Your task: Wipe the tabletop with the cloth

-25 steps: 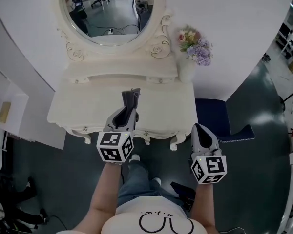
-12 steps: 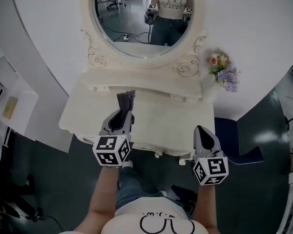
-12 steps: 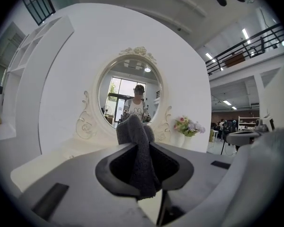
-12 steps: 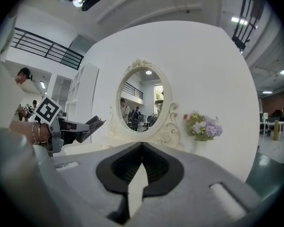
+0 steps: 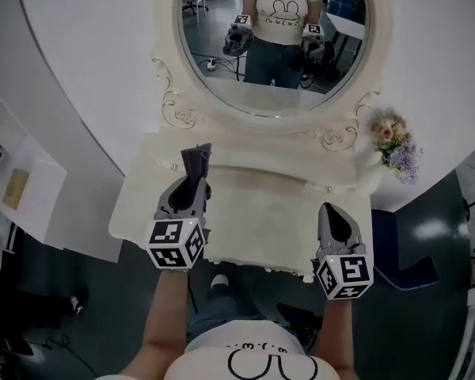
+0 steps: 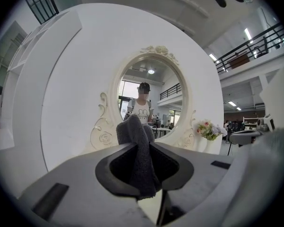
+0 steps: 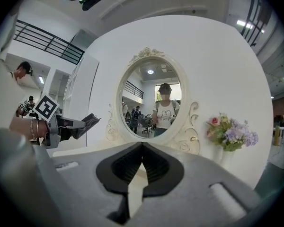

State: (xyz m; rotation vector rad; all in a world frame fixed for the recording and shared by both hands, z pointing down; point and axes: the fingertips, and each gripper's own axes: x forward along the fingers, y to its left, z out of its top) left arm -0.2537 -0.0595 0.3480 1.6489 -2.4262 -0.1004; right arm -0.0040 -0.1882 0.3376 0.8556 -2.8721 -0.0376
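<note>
Closing in since a second ago: both grippers now hang over the vanity tabletop (image 5: 261, 212) front edge, nearer the mirror (image 5: 277, 54); wiping not yet begun. Left gripper (image 5: 190, 190) pinches the grey cloth (image 5: 199, 158), bunched between and past its fingertips, off the surface. Right gripper (image 5: 329, 212) has its jaws together with nothing between them.

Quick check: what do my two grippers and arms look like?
The left gripper and right gripper are grey tapered plastic shells with dark ribbed jaws, each bearing a white cube of black square markers. Forearms are bare below a white T-shirt.
</note>
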